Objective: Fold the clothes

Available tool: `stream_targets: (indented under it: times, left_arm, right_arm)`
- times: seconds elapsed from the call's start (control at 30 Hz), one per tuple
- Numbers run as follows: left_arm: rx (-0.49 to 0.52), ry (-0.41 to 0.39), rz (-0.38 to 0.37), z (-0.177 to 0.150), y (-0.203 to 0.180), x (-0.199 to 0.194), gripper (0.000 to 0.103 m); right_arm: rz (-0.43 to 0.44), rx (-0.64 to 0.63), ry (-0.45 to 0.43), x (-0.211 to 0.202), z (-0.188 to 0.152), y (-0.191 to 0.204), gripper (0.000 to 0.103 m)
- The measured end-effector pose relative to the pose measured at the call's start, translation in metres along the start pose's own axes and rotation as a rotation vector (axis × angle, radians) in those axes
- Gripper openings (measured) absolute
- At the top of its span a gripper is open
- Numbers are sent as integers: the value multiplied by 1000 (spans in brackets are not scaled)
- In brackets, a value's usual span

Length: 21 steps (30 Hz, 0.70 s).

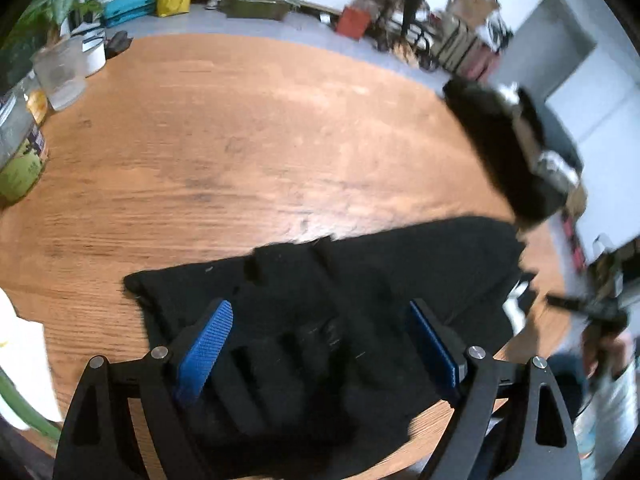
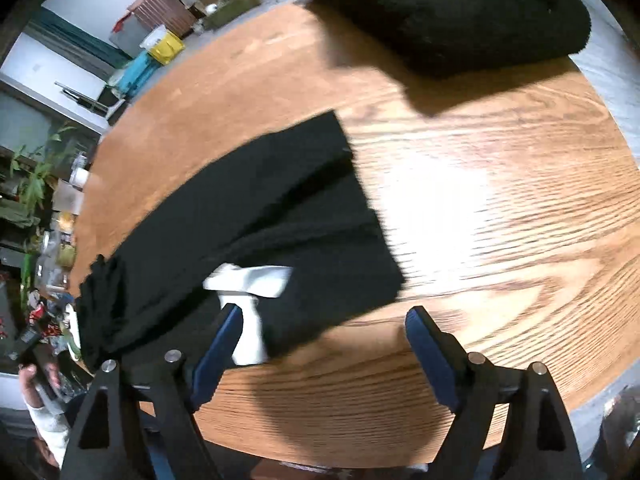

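A black garment (image 1: pixel 360 280) lies spread flat on the round wooden table (image 1: pixel 240 140), close to its near edge. My left gripper (image 1: pixel 320 308) hangs above it, open, its blue pads (image 1: pixel 206 344) wide apart with nothing held between them. In the right wrist view the same garment (image 2: pixel 248 208) shows a white label (image 2: pixel 250 280) at its near side. My right gripper (image 2: pixel 325 312) is open over the garment's near corner and bare wood, holding nothing. It appears blurred (image 1: pixel 592 312) at the right of the left wrist view.
A pile of dark folded clothes (image 2: pixel 460 12) sits at the table's far edge, blurred (image 1: pixel 504 144) in the left wrist view. Jars and a plastic cup (image 1: pixel 60 76) stand at the left beside a plant. White paper (image 1: pixel 20 344) lies near left. Boxes clutter the floor beyond.
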<state>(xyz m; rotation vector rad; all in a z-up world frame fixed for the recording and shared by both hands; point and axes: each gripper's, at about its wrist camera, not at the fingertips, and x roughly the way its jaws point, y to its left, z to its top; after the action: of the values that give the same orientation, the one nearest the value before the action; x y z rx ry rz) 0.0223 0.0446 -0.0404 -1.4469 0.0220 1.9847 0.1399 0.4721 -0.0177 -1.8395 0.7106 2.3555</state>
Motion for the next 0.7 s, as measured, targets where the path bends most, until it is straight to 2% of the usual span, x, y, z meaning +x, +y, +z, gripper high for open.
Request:
stream_targets:
  times: [0.1, 0.13, 0.17, 0.2, 0.23, 0.27, 0.33, 0.5, 0.57, 0.63, 0.7]
  left_arm:
    - [26, 25, -28, -2, -23, 14, 88]
    - [43, 39, -32, -3, -33, 20, 88]
    - [60, 52, -37, -5, -42, 26, 88]
    - [78, 66, -41, -6, -51, 32, 88]
    - [95, 79, -43, -7, -60, 38, 88]
    - [112, 90, -35, -9, -66, 42, 88]
    - [129, 110, -34, -9, -74, 49, 88]
    - [107, 115, -68, 0, -78, 60, 88]
    - [115, 117, -107, 1, -84, 63, 88]
    - [152, 134, -125, 1, -96, 67, 88]
    - [187, 155, -116, -2, -107, 74, 88]
  right_arm:
    - [35, -20, 11, 8, 8, -2, 75]
    - [2, -44, -1, 12, 11, 1, 62]
    - [-32, -68, -14, 16, 15, 4, 54]
    - [-13, -63, -3, 18, 22, -2, 52]
    - [6, -58, 7, 21, 28, -9, 53]
    - [26, -54, 18, 23, 35, -16, 63]
    - [64, -44, 39, 27, 48, -29, 70]
    - [125, -58, 106, 33, 60, -33, 71]
    - [133, -83, 131, 40, 66, -26, 76]
    - [135, -95, 135, 46, 72, -20, 78]
    - [138, -108, 133, 54, 80, -11, 84]
